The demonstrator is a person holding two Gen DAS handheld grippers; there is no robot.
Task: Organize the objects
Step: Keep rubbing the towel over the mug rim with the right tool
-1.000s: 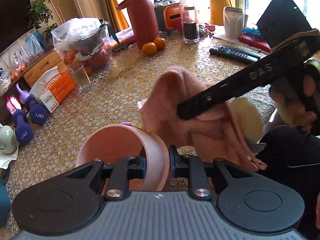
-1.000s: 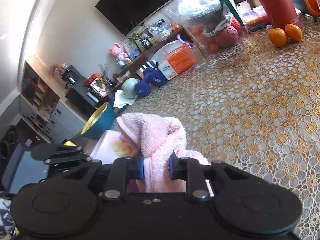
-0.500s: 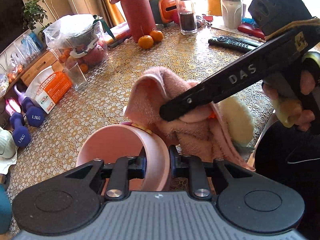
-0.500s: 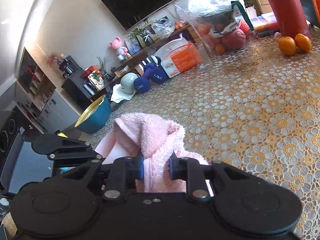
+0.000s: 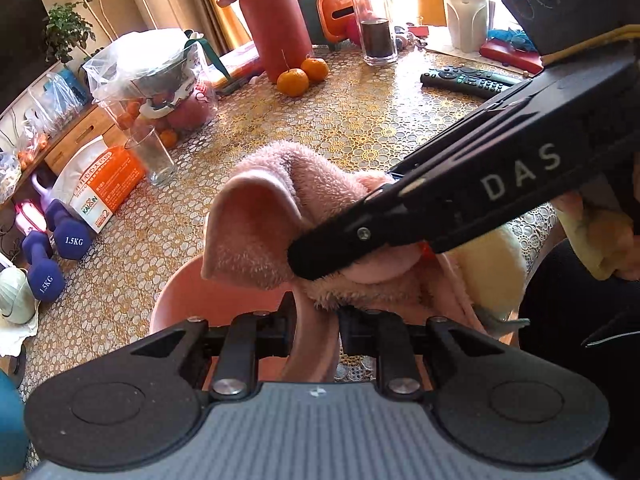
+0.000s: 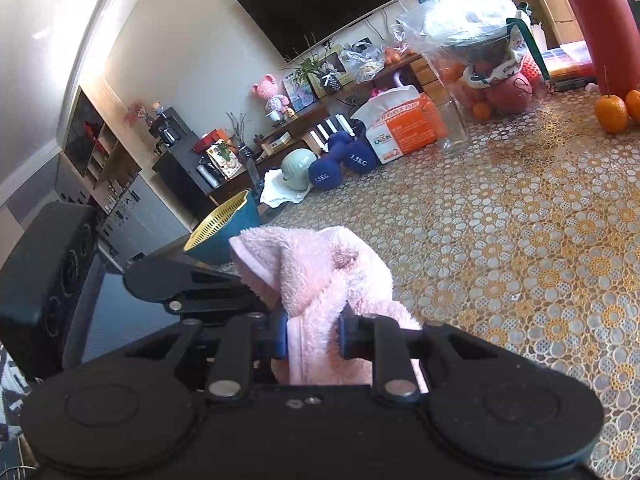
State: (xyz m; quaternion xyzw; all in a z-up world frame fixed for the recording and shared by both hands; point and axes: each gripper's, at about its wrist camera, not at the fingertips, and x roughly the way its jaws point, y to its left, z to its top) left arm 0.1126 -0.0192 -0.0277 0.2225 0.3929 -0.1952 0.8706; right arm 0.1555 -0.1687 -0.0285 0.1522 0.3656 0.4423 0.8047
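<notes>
My left gripper (image 5: 314,326) is shut on the rim of a pink bowl (image 5: 208,304) at the near edge of the table. My right gripper (image 6: 313,330) is shut on a fluffy pink towel (image 6: 320,272) and holds it up. In the left wrist view the right gripper (image 5: 308,260) comes in from the right, and the towel (image 5: 272,208) hangs over the bowl's opening, hiding part of it. A pale yellow cloth (image 5: 496,264) lies under the towel at the right.
On the gold-patterned tablecloth (image 5: 360,128) stand a red bottle (image 5: 276,28), two oranges (image 5: 302,76), an empty glass (image 5: 154,158), a bagged fruit basket (image 5: 160,80), a glass jar (image 5: 374,24) and a remote (image 5: 468,78). Dumbbells (image 5: 52,248) lie off the left edge.
My right gripper has carried the pink towel left and towards me, from beside the bowl to over its opening. My left gripper kept its hold on the bowl.
</notes>
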